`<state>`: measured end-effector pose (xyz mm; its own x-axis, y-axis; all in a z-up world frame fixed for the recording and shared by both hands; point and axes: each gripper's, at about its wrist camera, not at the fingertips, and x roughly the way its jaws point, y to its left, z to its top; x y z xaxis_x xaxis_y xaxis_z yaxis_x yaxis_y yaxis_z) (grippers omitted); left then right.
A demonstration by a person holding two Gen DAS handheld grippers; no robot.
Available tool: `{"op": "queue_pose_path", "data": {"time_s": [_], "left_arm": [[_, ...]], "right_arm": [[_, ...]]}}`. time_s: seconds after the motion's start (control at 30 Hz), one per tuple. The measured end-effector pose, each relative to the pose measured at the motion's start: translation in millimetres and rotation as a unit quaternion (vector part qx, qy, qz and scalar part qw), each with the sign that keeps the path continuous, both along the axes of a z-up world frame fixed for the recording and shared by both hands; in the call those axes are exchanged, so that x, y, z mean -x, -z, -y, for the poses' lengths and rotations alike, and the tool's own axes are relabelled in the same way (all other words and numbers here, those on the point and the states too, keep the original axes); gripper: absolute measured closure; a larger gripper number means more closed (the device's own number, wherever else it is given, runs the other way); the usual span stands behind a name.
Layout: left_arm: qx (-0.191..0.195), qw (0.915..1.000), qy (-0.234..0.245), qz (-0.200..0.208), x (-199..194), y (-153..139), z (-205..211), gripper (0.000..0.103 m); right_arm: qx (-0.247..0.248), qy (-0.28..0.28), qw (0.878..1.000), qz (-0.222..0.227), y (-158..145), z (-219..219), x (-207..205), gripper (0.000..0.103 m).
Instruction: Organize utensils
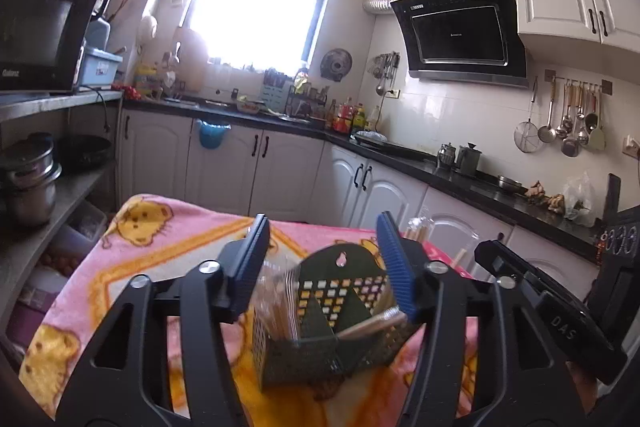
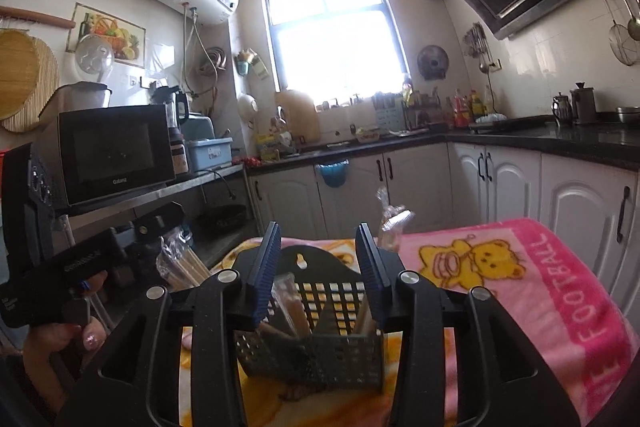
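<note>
Left wrist view: left gripper wide open over caddy, spoon handle visible. Right view: right gripper open, empty; wrapped chopsticks inside.

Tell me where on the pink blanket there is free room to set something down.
Free: the pink blanket right of the green utensil caddy, by the bear print. Also its far left part. Crowded: around the caddy, between both grippers' fingers.

Dark green perforated utensil caddy stands upright on pink cartoon-print blanket, holding plastic-wrapped chopsticks in one compartment and a metal-handled utensil leaning in another.
</note>
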<state>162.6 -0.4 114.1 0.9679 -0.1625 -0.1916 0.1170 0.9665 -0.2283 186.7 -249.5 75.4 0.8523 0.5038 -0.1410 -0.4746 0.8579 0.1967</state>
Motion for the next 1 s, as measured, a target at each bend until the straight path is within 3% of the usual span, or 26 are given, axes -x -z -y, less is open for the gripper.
{"op": "queue_pose_path", "data": {"time_s": [0.37, 0.63, 1.0], "left_arm": [[0.021, 0.9987, 0.017, -0.043, 25.3, 6.4, -6.4, 0.028], [0.011, 0.9959, 0.023, -0.087, 33.2, 25.2, -5.5, 0.011], [-0.004, 0.9890, 0.034, -0.144, 38.7, 68.5, 3.0, 0.011]], "right_arm": [[0.013, 0.022, 0.998, -0.049, 9.3, 17.7, 24.4, 0.051], [0.026, 0.017, 0.996, -0.089, 24.1, 22.6, 39.4, 0.027], [0.081, 0.006, 0.989, -0.122, 52.3, 10.4, 57.1, 0.014]]}}
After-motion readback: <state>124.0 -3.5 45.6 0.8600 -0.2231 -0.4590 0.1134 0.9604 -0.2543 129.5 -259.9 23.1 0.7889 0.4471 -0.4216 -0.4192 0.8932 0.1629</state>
